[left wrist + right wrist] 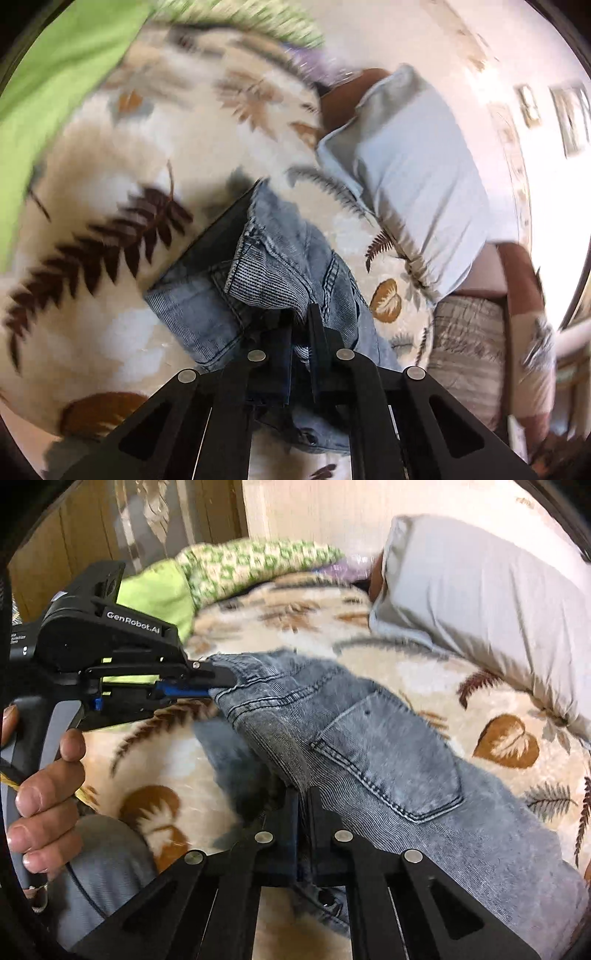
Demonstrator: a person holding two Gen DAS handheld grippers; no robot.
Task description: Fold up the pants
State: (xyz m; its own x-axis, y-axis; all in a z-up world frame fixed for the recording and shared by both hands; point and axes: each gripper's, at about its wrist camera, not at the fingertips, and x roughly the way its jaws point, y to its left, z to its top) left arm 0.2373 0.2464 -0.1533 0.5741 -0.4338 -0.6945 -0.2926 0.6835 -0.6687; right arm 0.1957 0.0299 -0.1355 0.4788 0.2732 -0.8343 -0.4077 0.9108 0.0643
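Observation:
Light-blue denim pants (pixel 376 746) lie across a leaf-patterned blanket (pixel 424 672), back pocket facing up. My right gripper (pixel 303 794) is shut on a fold of the denim at the near edge. In the right wrist view my left gripper (pixel 221 681) comes in from the left, held by a hand (pixel 44 797), and is shut on the waistband corner. In the left wrist view the pants (pixel 273 273) bunch up in front of the left gripper (pixel 299 317), its fingers pinching the denim fabric.
A grey-white pillow (pixel 480 602) lies at the back right of the bed. A green patterned blanket (pixel 251 561) and a lime-green cloth (pixel 155 590) are piled at the far side. Behind them stand a wooden wall and a curtain (pixel 155 513).

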